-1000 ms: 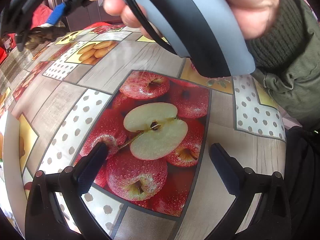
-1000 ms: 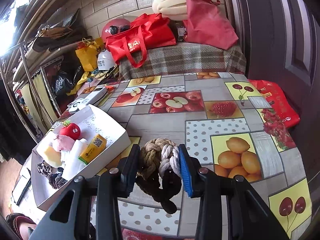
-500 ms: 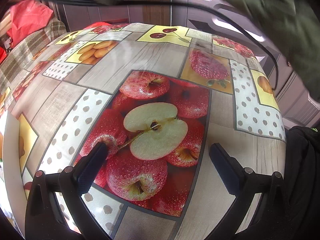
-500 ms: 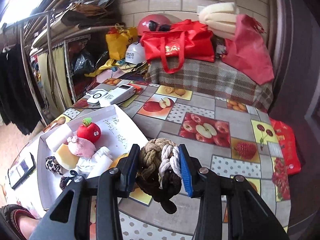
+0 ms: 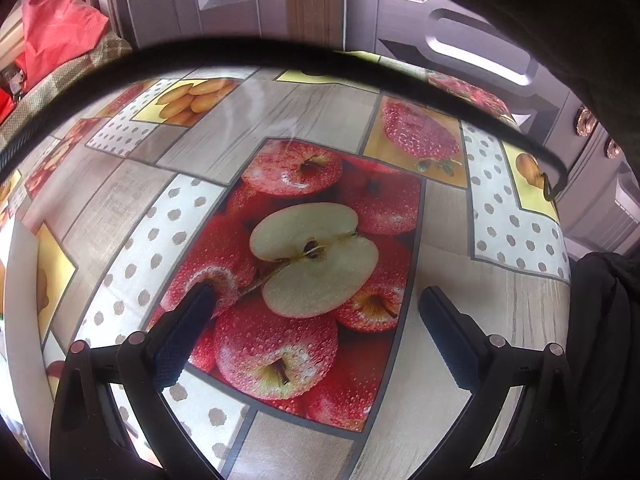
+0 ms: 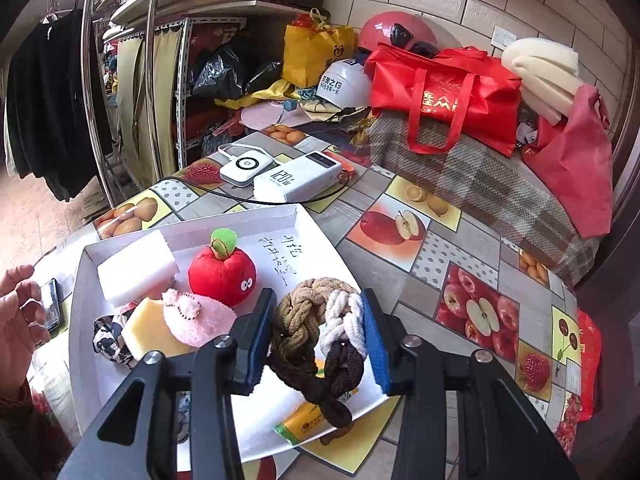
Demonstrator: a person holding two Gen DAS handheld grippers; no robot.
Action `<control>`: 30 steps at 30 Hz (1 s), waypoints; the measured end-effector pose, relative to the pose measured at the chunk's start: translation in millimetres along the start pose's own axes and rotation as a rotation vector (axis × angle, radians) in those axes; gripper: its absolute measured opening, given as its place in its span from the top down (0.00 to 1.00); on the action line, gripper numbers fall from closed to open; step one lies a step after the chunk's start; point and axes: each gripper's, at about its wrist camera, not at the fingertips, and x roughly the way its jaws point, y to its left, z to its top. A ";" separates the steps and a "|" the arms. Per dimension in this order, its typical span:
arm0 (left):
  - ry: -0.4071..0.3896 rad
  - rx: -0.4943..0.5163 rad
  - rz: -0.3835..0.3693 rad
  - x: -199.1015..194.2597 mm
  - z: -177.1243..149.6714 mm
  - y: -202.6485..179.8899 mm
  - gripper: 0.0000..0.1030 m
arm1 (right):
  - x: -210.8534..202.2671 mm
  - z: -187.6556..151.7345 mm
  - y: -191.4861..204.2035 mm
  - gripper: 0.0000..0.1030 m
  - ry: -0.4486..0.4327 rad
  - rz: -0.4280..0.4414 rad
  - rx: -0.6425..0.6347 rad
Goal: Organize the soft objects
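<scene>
My right gripper (image 6: 318, 326) is shut on a braided rope knot (image 6: 316, 332) of tan, white and dark brown cord, held above the near right part of a white tray (image 6: 316, 236). In the tray lie a red plush apple (image 6: 222, 274), a pink plush (image 6: 196, 316), a white sponge block (image 6: 138, 266), a yellow sponge (image 6: 150, 334), a spotted scrunchie (image 6: 108, 338) and an orange packet (image 6: 298, 426). My left gripper (image 5: 316, 312) is open and empty, low over the fruit-print tablecloth (image 5: 312, 248).
Two white power banks (image 6: 296, 176) with cables lie beyond the tray. Red bags (image 6: 444, 96), helmets and a plaid cloth fill the table's far end. A person's hand (image 6: 16, 320) and a phone are at the left. A black cable (image 5: 280, 46) arcs across the left view.
My right gripper has swung left with the rope knot, from over the tablecloth to above the tray. The right hand has left the left wrist view. The left gripper has not moved.
</scene>
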 end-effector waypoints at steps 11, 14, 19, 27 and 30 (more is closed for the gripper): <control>-0.002 0.004 0.012 0.0 -2.5 0.8 0.01 | -26.7 -4.5 -41.1 0.10 -0.127 -0.014 0.195; -0.002 0.003 0.011 0.2 -2.5 0.3 0.01 | -49.7 -13.1 -62.1 0.10 -0.187 -0.038 0.262; -0.002 0.003 0.010 0.1 -2.2 0.1 0.01 | -96.4 -51.9 -101.3 0.10 -0.263 -0.117 0.356; -0.002 0.003 0.010 0.0 -1.9 0.3 0.01 | -146.4 -145.3 -154.1 0.09 -0.249 -0.222 0.563; -0.002 0.003 0.010 0.0 -1.9 0.3 0.01 | -156.2 -175.0 -155.3 0.09 -0.257 -0.233 0.620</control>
